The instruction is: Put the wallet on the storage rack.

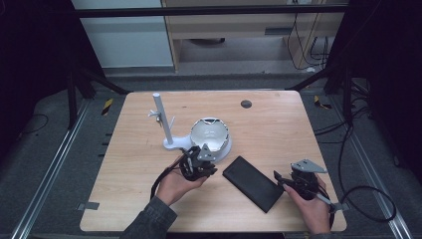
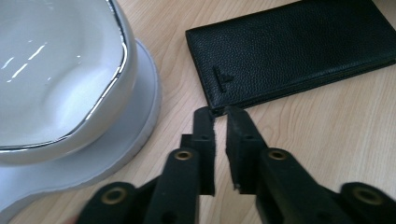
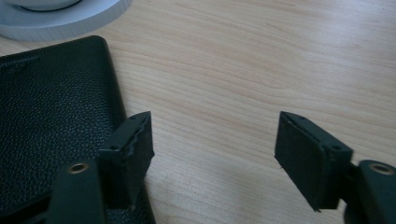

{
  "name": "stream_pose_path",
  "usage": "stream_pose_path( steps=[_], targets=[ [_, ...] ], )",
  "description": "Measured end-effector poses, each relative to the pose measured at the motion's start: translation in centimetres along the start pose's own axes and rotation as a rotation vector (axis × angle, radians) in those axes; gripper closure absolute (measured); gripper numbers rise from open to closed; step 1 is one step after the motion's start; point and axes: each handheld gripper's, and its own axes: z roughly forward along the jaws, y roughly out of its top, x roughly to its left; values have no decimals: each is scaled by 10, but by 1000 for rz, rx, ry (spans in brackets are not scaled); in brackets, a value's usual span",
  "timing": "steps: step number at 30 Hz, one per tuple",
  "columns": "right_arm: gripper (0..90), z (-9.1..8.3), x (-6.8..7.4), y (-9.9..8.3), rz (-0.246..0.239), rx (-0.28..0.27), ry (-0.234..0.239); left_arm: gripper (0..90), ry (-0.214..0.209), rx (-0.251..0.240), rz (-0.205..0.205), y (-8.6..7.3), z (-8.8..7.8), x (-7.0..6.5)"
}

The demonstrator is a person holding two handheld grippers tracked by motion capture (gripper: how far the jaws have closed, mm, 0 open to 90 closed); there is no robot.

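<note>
Wooden surface [image 1: 139,164] carries a black wallet [image 1: 252,182] lying diagonally near the front edge, bare wood around it. Left gripper [image 2: 220,116], nearly closed and empty, points at its corner; right gripper [image 3: 212,140] stands wide, one jaw over its other end.

We find the counter [image 1: 278,124] evenly lit from above, while its surroundings fall into deep darkness. Glare streaks mark the glossy white bowl [image 2: 51,70] in the left gripper view. Shadows under the things are soft. Both gripper views blur the near tongs slightly; the high view is grainy.
</note>
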Motion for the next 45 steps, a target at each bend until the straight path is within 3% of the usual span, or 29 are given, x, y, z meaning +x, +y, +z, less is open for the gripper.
stream_pose_path(
  steps=[1,5,11,22,45],
  targets=[
    [330,0,0,0,-5,-5,-1,840,1,20,18,0,3,-1],
    [409,-4,-1,1,-3,-33,-6,897,6,13,3,-4,7,-2],
    [459,-3,-3,-1,-2,-17,5,899,14,38,8,-9,25,-7],
    [460,-5,-1,-5,-17,-15,13,900,28,40,-5,-15,46,3],
    [434,-17,0,-15,-10,-1,-2,900,11,70,35,-9,58,7]
  ],
)
